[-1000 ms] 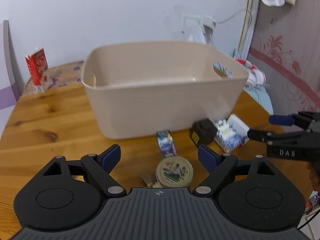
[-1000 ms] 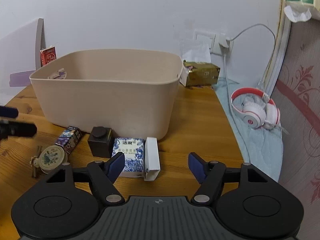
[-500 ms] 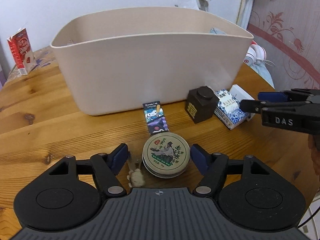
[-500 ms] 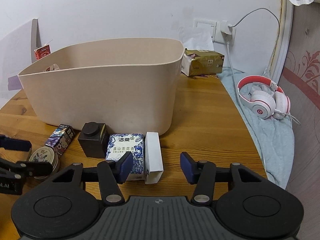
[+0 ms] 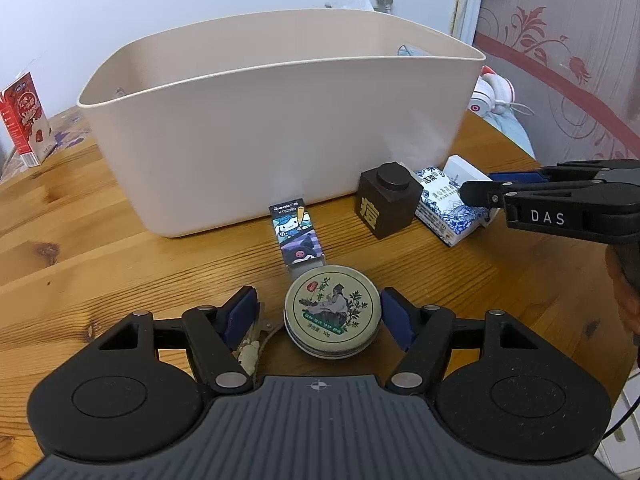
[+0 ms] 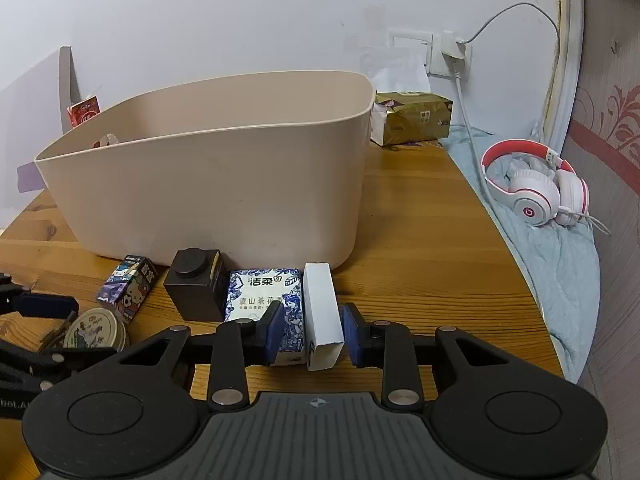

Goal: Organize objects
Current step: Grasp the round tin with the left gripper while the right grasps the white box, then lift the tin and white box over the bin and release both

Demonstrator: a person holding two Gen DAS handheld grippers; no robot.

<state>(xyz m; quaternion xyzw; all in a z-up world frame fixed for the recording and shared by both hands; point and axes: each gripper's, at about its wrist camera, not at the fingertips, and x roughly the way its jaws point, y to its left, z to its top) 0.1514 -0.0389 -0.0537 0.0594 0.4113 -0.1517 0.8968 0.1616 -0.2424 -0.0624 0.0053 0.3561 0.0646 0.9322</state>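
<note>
A beige plastic bin [image 5: 280, 120] stands on the wooden table [image 5: 80, 248]. In front of it lie a round tin [image 5: 332, 310], a cartoon box [image 5: 298, 236], a dark brown block [image 5: 388, 204], a blue-white tissue pack [image 6: 264, 304] and a white box [image 6: 322, 316]. My left gripper [image 5: 320, 316] is open, its jaws on either side of the tin with small gaps. My right gripper [image 6: 314, 332] is open, its jaws around the white box and the tissue pack's edge, close but apart. It also shows in the left wrist view [image 5: 480, 190].
A red carton [image 5: 26, 120] stands at the far left. A gold tissue pack [image 6: 412, 122] sits behind the bin. Red-white headphones [image 6: 536, 188] lie on a blue cloth right of the table edge. A small bundle of twine [image 5: 252, 348] lies by my left finger.
Both grippers moved forward and down. The left now straddles the tin. The right has narrowed its jaws around the white box.
</note>
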